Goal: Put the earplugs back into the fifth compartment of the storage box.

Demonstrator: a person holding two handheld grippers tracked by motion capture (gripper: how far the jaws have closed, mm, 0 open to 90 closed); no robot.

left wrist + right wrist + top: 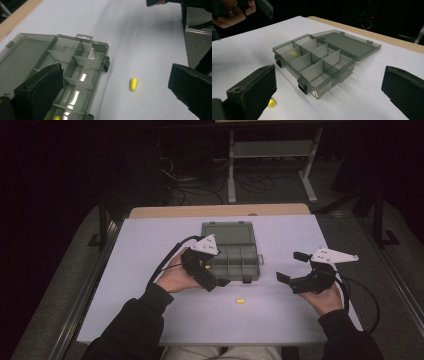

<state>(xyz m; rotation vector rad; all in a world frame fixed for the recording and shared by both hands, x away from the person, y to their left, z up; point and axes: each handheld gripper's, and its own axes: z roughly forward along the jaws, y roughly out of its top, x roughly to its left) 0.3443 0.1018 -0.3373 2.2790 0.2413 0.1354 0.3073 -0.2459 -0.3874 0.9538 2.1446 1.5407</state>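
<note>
A smoky grey compartment box [232,260] lies on the white table with its lid folded flat behind it. One yellow piece [292,53] rests in a front compartment at the box's left end, also seen in the left gripper view [57,117]. A second yellow piece [240,300] lies on the table in front of the box [133,84] [271,102]. My left gripper [215,272] hovers at the box's left front corner, open, its jaws [115,92] wide with nothing gripped. My right gripper [291,266] stands open to the right of the box, facing it [327,92], with nothing between its fingers.
The white table top [150,250] ends in a wooden strip [220,210] at the far edge. Beyond it are metal frame legs [232,175] and cables on a dark floor. A black cable [165,260] trails from the left gripper over the table.
</note>
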